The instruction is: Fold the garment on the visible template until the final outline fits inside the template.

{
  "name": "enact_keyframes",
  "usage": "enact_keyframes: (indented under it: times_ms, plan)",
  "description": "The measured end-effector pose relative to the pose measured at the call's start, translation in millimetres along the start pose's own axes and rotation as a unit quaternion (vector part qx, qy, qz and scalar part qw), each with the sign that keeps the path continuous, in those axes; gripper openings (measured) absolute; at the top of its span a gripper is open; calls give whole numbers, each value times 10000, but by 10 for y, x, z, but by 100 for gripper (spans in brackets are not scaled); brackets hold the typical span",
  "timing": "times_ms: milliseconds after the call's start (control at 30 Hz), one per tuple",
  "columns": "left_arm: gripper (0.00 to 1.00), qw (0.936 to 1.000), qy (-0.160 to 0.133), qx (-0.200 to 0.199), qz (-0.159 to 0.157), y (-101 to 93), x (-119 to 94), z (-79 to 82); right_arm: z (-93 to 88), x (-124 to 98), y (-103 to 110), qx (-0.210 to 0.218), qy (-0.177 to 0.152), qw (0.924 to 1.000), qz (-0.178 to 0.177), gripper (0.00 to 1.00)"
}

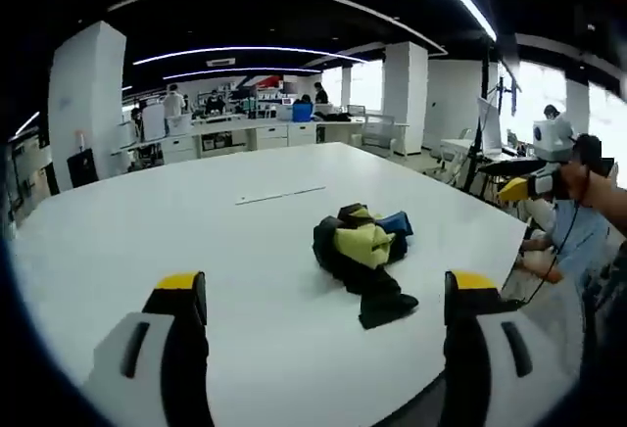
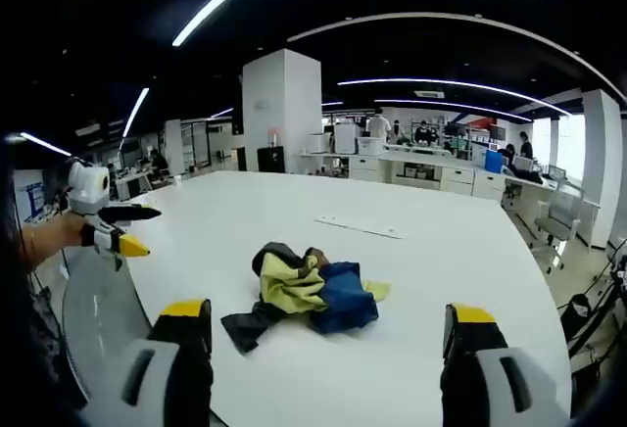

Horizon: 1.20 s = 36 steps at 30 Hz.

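Note:
A crumpled garment (image 1: 364, 251) in black, yellow and blue lies bunched in a heap on the white table (image 1: 196, 221), toward its near right side. My left gripper (image 1: 326, 288) is open, its yellow-tipped jaws wide apart just short of the heap and holding nothing. In the right gripper view the same garment (image 2: 309, 295) sits between and a little beyond the jaws of my right gripper (image 2: 328, 317), which is open too. A thin pale strip (image 2: 358, 226) lies on the table behind the heap. Each gripper appears in the other's view, held off the table edge: right gripper (image 1: 509, 178), left gripper (image 2: 137, 230).
The table's curved edge (image 1: 490, 270) runs close to the garment. A person's arm (image 1: 602, 197) and a seated person (image 1: 573, 236) are beside it. White pillars (image 2: 281, 109), desks (image 1: 245, 133) with people and office chairs (image 2: 558, 221) stand further back.

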<state>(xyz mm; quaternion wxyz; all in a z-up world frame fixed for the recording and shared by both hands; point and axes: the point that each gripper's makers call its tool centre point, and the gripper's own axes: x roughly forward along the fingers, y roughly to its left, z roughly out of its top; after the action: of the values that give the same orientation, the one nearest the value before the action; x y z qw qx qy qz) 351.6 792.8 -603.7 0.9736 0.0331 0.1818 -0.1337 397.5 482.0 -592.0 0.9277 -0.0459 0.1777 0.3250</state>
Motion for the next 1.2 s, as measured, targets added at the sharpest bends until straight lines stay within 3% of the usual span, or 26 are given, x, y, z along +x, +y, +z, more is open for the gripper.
enact_keyframes:
  times_ms: [500, 733, 1200]
  plan:
    - [98, 9993, -139, -283, 183, 64, -15, 52, 18, 115, 55, -123, 27, 9997, 199, 99]
    - [96, 9993, -75, -286, 219, 93, -3, 12, 3, 155, 46, -150, 60, 9996, 217, 99]
    - [90, 9993, -187, -312, 113, 115, 45, 58, -58, 237, 50, -32, 162, 9995, 286, 93]
